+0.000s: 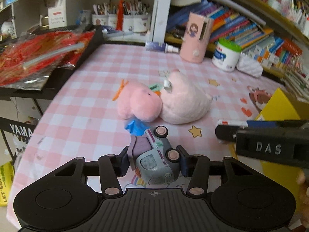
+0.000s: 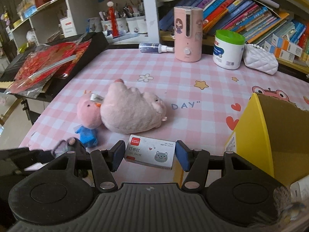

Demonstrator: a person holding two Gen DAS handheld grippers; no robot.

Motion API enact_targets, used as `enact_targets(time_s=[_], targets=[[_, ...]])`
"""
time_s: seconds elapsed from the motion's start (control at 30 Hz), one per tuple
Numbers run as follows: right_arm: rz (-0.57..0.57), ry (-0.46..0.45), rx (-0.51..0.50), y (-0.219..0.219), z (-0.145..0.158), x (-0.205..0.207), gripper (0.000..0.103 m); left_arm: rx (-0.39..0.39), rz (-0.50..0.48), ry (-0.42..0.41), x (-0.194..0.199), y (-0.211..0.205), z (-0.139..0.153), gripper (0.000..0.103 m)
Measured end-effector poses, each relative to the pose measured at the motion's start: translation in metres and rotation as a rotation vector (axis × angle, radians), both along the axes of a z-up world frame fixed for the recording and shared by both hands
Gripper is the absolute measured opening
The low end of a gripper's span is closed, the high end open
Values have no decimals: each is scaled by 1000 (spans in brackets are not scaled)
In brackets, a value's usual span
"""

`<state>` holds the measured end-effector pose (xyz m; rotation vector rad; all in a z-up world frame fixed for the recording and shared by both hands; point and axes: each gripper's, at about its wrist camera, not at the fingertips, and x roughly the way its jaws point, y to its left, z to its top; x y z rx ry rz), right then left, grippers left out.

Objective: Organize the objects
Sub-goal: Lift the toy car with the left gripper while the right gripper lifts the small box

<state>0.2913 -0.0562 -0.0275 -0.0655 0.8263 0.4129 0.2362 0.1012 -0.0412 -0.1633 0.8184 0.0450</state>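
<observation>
Tablecloth (image 2: pixel 164 73): pink-and-white check, dotted with yellow stars and red hearts.
Small plush pig (image 2: pixel 87 112): pink head, bright blue body.
Big plush toy (image 2: pixel 131 114): pale pink all over.
Toy truck (image 1: pixel 154 158): grey-green with a mauve back and pink wheel hubs.
Staple box (image 2: pixel 150 152): white, red logo, grey cat face.
Cardboard box (image 2: pixel 270 135): yellow outside, brown inside.
Round tub (image 2: pixel 227 50): white with a green lid.

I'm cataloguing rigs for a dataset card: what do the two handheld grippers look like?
Both match: the left gripper and right gripper have matte black ribbed bodies with two round caps, black linkage arms with silver rivets, and dark blue pads. The right gripper's side carries raised "DAS" lettering. No cables or sleeves show.
</observation>
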Motion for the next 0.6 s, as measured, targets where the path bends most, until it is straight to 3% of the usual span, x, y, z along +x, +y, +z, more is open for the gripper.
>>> enact_targets(time_s=[0.6], targets=[[-11, -4, 0, 7, 7, -70, 55, 10, -17, -46, -74, 13, 18, 48]])
